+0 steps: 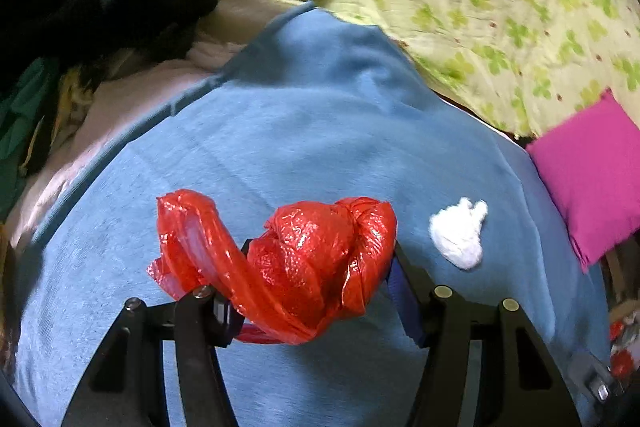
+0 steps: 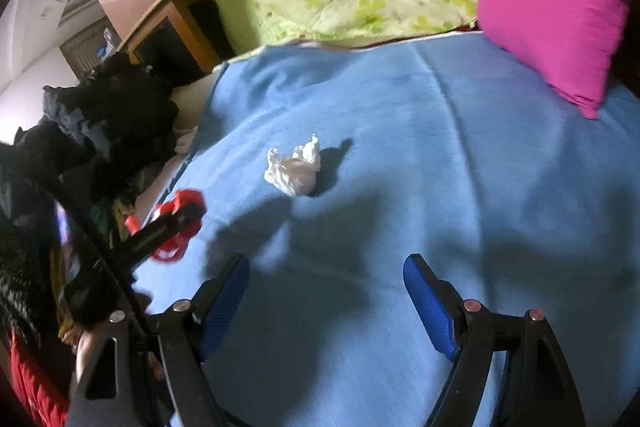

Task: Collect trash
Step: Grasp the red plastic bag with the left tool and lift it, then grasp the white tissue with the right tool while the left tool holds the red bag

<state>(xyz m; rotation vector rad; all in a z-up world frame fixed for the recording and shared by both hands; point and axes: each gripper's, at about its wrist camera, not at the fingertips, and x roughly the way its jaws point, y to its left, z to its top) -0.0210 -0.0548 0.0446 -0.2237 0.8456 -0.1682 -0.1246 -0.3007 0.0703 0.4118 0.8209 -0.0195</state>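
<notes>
Left wrist view: left hand-held gripper (image 1: 320,259) pinches the red bag (image 1: 320,259) loosely, it could slip. Right hand-held gripper (image 2: 326,301) hangs open, crumpled tissue (image 2: 294,167) on the blue blanket (image 2: 440,187) ahead.

My left gripper (image 1: 320,259) is closed on a crumpled red plastic bag (image 1: 316,259) above the blue blanket (image 1: 300,131). A white paper wad (image 1: 460,233) lies just beside, near a pink pillow (image 1: 592,175).
</notes>
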